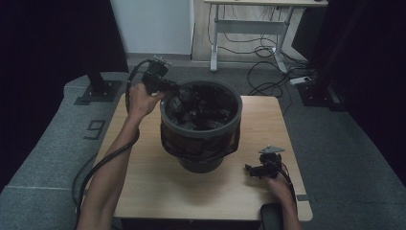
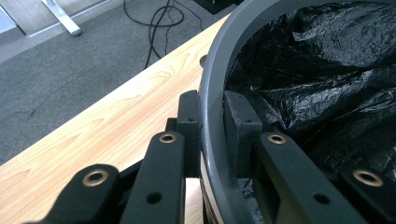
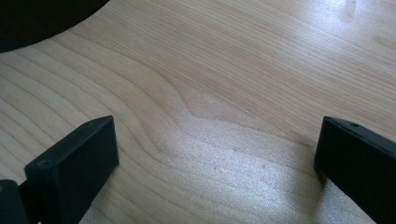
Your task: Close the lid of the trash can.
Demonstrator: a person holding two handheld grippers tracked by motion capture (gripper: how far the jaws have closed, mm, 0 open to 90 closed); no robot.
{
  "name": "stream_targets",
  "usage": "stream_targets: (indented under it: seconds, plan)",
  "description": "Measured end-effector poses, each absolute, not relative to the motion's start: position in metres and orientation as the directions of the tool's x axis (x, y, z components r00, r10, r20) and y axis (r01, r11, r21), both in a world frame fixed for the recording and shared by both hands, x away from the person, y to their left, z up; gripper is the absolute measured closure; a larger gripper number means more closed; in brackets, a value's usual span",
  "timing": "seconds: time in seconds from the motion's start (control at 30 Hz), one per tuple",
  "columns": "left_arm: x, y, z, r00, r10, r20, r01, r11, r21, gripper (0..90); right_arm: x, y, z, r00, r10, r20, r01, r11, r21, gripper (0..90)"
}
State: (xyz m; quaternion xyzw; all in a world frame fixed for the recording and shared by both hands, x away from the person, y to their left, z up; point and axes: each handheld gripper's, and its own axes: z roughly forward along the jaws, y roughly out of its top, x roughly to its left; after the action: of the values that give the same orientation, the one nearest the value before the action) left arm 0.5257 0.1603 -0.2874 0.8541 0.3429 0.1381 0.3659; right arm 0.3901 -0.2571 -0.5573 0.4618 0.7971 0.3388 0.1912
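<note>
Resting w/ jaws spread wide and empty over the bare table (image 3: 224,70), right gripper (image 1: 261,168) idles at the near right. Mid-table sits the grey bin (image 1: 201,125), black liner bag (image 1: 201,108) bunched inside. Farther, left gripper (image 2: 212,116) pinches the bin's rim, one jaw each side. Likely step: steadying the bin; next calls for right gripper to pull the bag's edge over the rim.

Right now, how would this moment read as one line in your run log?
left tongs: shut on bin rim | right tongs: open, over the table, holding nothing | bin: upright on table, black bag inside
</note>
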Motion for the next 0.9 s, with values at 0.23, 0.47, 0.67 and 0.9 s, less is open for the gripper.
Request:
stream_targets:
  seconds: [0.23, 0.47, 0.67, 0.9]
  plan:
    - [0.524, 0.165, -0.292, 0.744, 0.668, -0.005, 0.447, -0.492, 0.747, 76.9, 0.39, -0.257, -0.557, -0.5, 0.866, 0.007, 0.607, 0.345, 0.716, 0.0]
    - [0.522, 0.166, -0.293, 0.742, 0.67, 0.002, 0.436, -0.485, 0.758, 76.3, 0.39, -0.258, -0.549, -0.536, 0.844, 0.021, 0.611, 0.371, 0.7, 0.1]
    - [0.523, 0.167, -0.294, 0.745, 0.667, -0.007, 0.434, -0.476, 0.765, 75.8, 0.39, -0.261, -0.523, -0.572, 0.813, 0.105, 0.581, 0.312, 0.751, 1.9]
    - [0.523, 0.168, -0.295, 0.744, 0.668, -0.015, 0.436, -0.468, 0.769, 75.5, 0.393, -0.259, -0.478, -0.617, 0.779, 0.114, 0.544, 0.317, 0.777, 2.5]
